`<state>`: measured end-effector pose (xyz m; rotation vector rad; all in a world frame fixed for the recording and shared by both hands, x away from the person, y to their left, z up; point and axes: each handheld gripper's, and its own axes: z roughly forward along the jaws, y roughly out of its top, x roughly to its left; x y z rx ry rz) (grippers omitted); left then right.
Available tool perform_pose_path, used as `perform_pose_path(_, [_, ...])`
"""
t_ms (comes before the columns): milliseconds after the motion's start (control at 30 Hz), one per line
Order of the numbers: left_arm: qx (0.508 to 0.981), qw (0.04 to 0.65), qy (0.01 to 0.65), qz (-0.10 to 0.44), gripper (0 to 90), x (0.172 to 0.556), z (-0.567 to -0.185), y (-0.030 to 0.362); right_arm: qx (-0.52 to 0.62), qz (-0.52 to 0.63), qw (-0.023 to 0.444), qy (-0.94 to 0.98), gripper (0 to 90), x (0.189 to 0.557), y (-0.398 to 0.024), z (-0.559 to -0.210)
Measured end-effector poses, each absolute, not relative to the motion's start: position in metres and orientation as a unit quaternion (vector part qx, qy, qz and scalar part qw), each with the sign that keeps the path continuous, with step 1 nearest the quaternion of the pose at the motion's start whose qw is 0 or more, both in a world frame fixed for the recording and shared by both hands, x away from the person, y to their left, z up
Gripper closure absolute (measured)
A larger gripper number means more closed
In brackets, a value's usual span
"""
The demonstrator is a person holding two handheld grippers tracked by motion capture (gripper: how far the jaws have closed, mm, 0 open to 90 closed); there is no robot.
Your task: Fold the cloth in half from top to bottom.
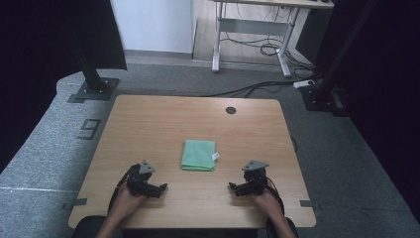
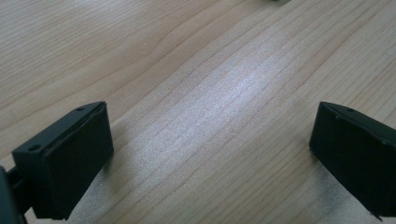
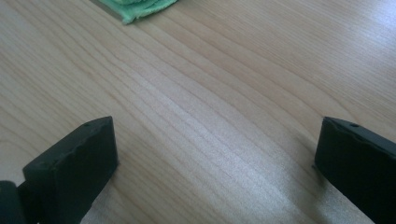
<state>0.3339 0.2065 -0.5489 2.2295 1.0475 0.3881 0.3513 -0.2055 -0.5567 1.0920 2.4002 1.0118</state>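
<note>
- Wooden table (image 1: 148,119) fills the middle of the high view; a folded green cloth (image 1: 198,155) lies flat just below its centre, a small white tag (image 1: 216,156) sticking out at its right edge
- Left gripper (image 1: 159,189) sits low at lower left of centre, held in the left hand (image 1: 126,201); it points right, toward the middle of the frame; the cloth is up and to the right of it, near but apart
- Right gripper (image 1: 234,188) sits at lower right of centre, held in the right hand (image 1: 265,201); it points left; the cloth is up and to the left of it, near but apart
- Both grippers lie nearer the bottom of the frame than the cloth, tips facing each other across bare wood
- Left gripper view: jaws spread wide, one at lower left, one at lower right; only bare table grain between them; nothing held
- Right gripper view: jaws spread wide here too, bare wood between; a corner of the cloth (image 3: 140,8) peeks in at the top edge, left of centre, well clear of both jaws; nothing held
- Round dark hole (image 1: 231,110) in the table near its far edge, right of centre; beyond it grey floor (image 1: 49,139) and a desk frame (image 1: 252,29) with cables at the top
</note>
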Motion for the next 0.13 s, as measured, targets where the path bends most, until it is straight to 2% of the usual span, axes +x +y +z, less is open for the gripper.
perform_pose_path(133, [0.847,0.318,0.399,0.148,0.0,0.3339,-0.5489,0.2062,0.382,0.354,0.158,0.839,0.0,0.3513,-0.2055,-0.5567])
